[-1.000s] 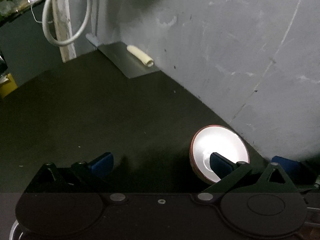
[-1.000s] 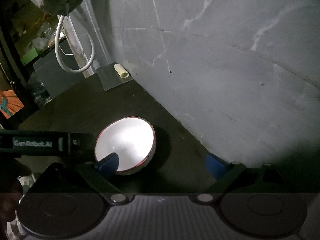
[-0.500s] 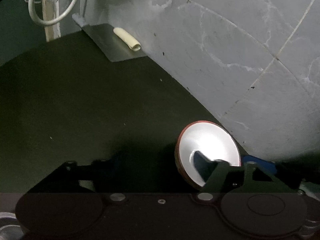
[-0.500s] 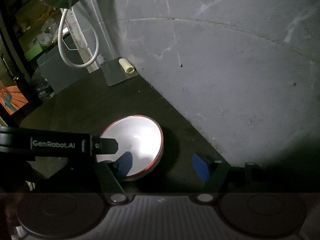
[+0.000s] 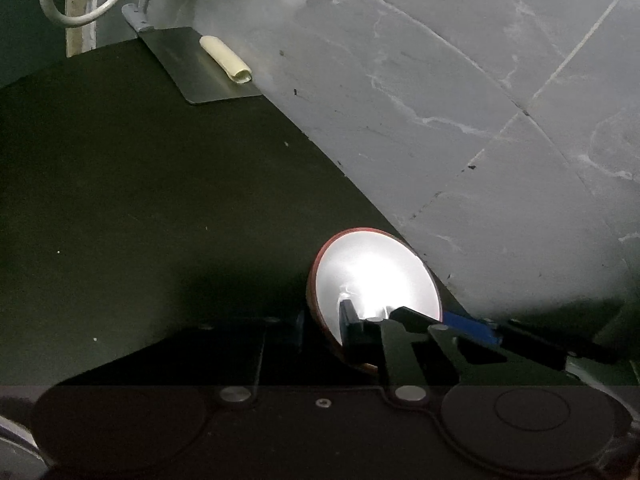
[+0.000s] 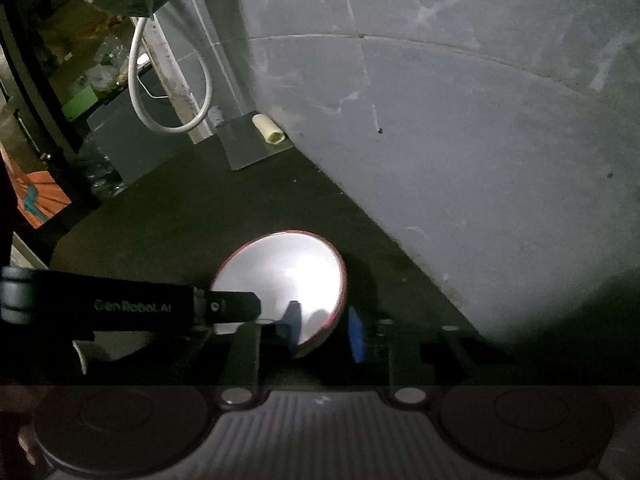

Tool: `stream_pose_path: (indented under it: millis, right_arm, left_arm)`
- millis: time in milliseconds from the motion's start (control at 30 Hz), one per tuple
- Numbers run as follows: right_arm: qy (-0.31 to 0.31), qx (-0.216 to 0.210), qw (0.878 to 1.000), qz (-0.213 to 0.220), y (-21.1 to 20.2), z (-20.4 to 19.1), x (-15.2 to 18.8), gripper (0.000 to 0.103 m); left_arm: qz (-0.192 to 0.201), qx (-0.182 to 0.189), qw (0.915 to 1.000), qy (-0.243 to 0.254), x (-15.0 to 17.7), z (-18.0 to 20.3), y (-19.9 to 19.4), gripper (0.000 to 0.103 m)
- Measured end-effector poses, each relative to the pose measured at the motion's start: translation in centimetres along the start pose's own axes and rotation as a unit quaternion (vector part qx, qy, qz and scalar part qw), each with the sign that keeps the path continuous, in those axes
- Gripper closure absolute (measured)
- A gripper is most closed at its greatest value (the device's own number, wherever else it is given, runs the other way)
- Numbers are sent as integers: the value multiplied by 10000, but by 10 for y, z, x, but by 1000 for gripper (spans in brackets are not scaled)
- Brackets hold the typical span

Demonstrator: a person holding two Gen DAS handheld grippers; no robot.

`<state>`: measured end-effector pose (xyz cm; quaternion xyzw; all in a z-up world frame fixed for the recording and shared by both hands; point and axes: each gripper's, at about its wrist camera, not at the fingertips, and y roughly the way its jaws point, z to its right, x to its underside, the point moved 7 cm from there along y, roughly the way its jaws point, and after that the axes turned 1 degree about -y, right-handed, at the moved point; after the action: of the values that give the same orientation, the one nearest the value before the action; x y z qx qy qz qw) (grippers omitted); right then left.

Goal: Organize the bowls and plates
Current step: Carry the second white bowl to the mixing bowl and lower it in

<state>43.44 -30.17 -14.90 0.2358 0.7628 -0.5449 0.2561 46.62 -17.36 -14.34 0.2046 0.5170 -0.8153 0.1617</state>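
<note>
We are closing both grippers on one white, red-rimmed bowl (image 5: pixel 376 276) sitting on the dark counter (image 5: pixel 160 208) near the grey wall (image 5: pixel 480 100). Our left gripper (image 5: pixel 322 326) is straddling its near left rim; our right gripper (image 6: pixel 326 330) is straddling its near right rim, jaws narrowing around the wall. The bowl is holding nothing we can see. Only the right view is showing cluttered shelves (image 6: pixel 80 72) far left; both are showing a cream roll (image 5: pixel 226 60) lying on a metal sheet (image 5: pixel 188 68).
</note>
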Motion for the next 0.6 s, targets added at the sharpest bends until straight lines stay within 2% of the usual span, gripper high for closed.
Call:
stream_pose_path:
  millis: [167,600]
  right_arm:
    - [69,-44,10000,-27,-6,-1,3,80]
    - [-29,-280,9986,442,-71,-31,14,86]
  left_arm:
    - [124,50,9999,-23,5,3,-15,85]
    - [560,127,9984,-6,27,12,-91,85]
